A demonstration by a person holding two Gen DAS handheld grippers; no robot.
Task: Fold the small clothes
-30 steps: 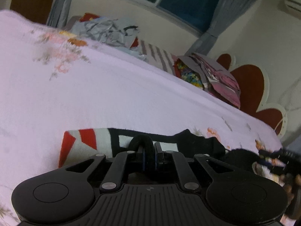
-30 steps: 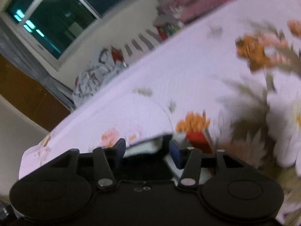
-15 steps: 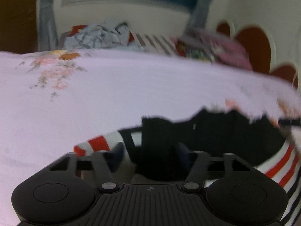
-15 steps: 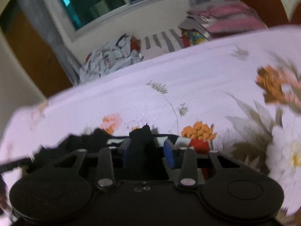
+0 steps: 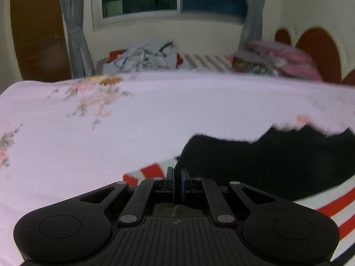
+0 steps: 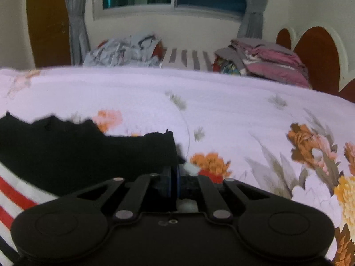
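Garment [image 5: 277,161] is stretched crosswise on the bed [image 5: 155,115], each end corner pinched by left claw [image 5: 176,178] and right claw [image 6: 174,175], both just clamped.

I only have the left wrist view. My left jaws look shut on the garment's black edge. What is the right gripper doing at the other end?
Observer: The right gripper has just closed its jaws on the other end of the garment's black edge.
Operator: What lies on the bedspread past that end?
Observer: Big orange flowers printed on the bedspread, right beside that end.
Operator: The folded stack by the headboard is blurred for me. What is it?
Observer: A pile of pink and grey folded clothes, sharp in the right wrist view.
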